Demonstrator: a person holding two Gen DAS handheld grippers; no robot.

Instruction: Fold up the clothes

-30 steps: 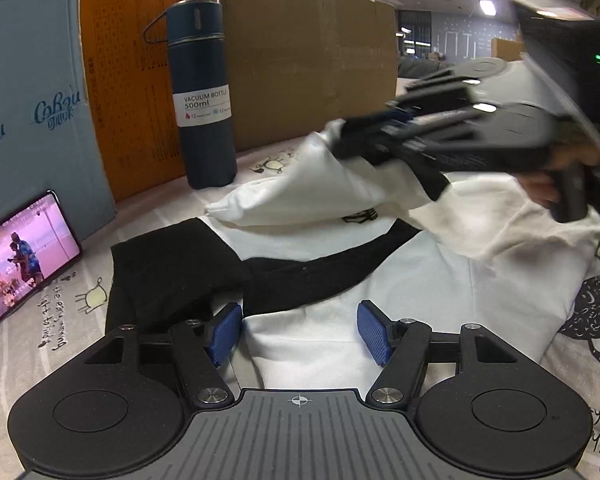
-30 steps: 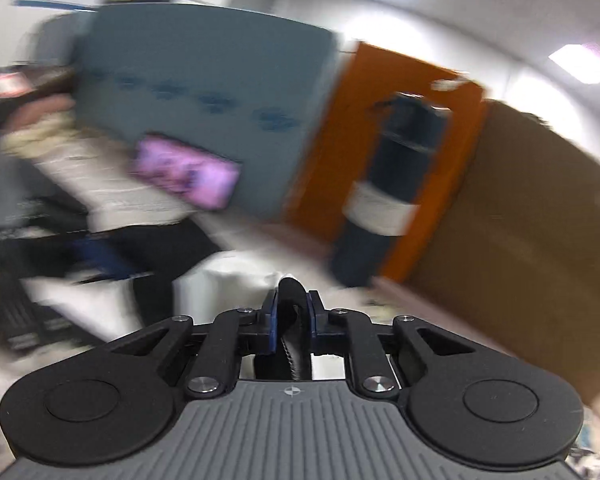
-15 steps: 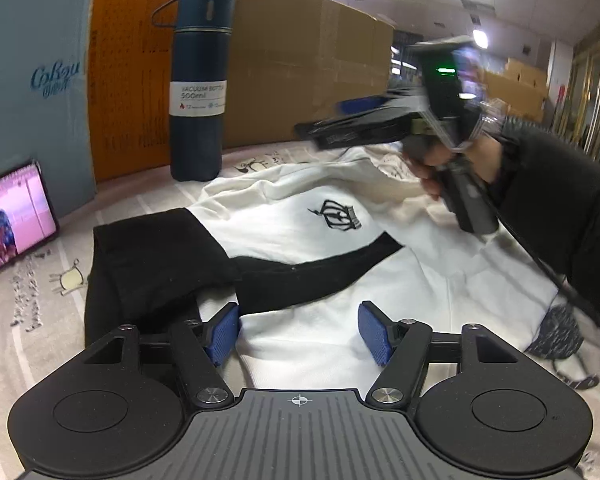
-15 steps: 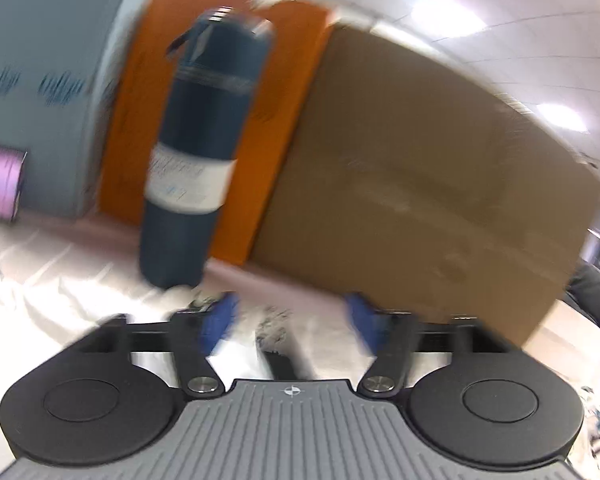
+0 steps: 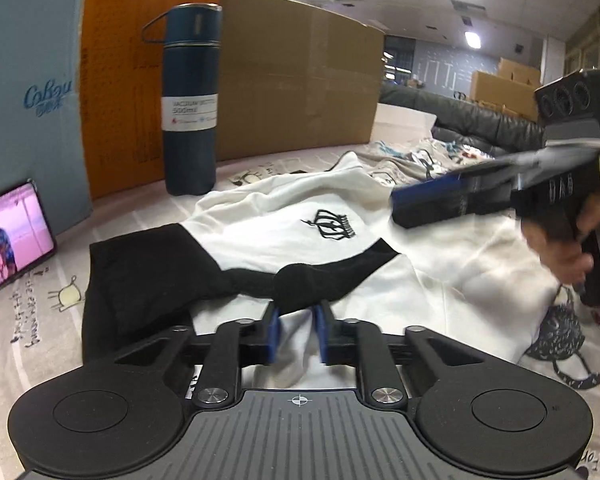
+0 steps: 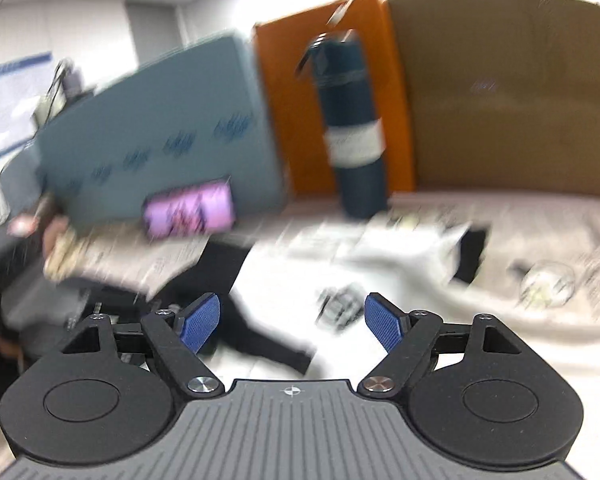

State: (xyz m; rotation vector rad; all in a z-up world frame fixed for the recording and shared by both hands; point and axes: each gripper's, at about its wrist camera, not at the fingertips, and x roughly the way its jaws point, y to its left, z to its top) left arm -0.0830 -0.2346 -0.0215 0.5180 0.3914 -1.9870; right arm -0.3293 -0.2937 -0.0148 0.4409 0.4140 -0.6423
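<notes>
Left view: my left tool (image 5: 296, 334) is pinched on the near edge of the black-and-white shirt (image 5: 284, 232), spread on the printed sheet (image 5: 32, 320), ready to carry a fold; right view, blurred: my right tool (image 6: 292, 322) hovers spread, empty, needing an edge.

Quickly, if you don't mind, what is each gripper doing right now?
Left gripper: fingers close together around a fold of the black-and-white shirt; a firm clamp cannot be told.
Right gripper: open, holding nothing, above the shirt.
</notes>
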